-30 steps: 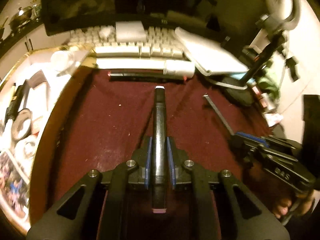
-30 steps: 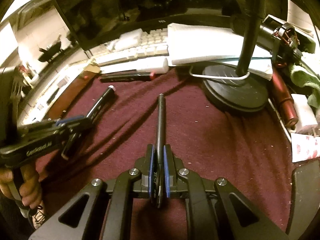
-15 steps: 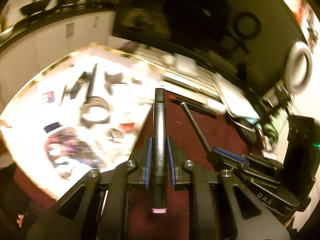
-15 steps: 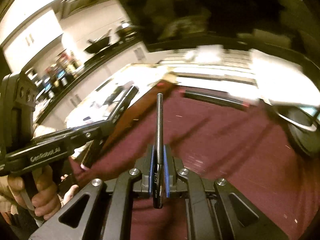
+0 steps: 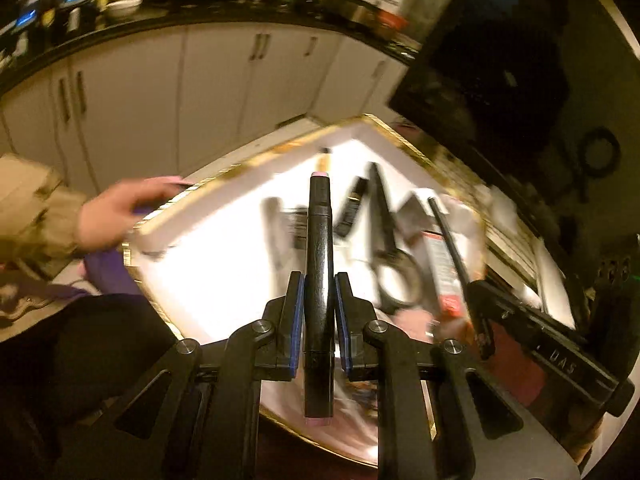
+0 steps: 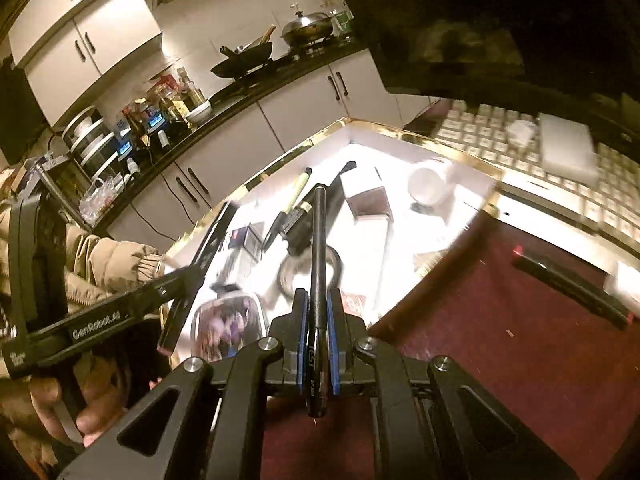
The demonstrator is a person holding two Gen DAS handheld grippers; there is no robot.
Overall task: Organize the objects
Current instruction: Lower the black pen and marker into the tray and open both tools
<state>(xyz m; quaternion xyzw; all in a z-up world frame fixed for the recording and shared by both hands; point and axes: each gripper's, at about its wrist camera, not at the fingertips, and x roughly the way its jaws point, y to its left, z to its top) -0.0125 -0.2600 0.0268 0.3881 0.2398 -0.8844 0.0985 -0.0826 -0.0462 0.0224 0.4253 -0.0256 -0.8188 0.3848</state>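
Observation:
My left gripper (image 5: 319, 280) is shut on a thick black marker (image 5: 319, 248) with pink ends, held in the air over a white, gold-rimmed tray (image 5: 208, 280). My right gripper (image 6: 318, 300) is shut on a thin black pen (image 6: 319, 240), held over the near edge of the same tray (image 6: 460, 160). The right gripper also shows at the right of the left wrist view (image 5: 520, 320), and the left gripper at the left of the right wrist view (image 6: 176, 280). The tray holds scissors (image 5: 388, 248), small boxes, pens and a white cup (image 6: 430, 184).
A dark red cloth (image 6: 500, 340) covers the desk right of the tray, with a black and red pen (image 6: 572, 288) lying on it. A white keyboard (image 6: 520, 140) and a dark monitor stand behind. A person's hand (image 5: 116, 212) is at the tray's left rim. Kitchen cabinets are beyond.
Both grippers have swung left from over the red cloth to over the white tray, each still holding its pen. The keyboard and lamp base have left the left wrist view.

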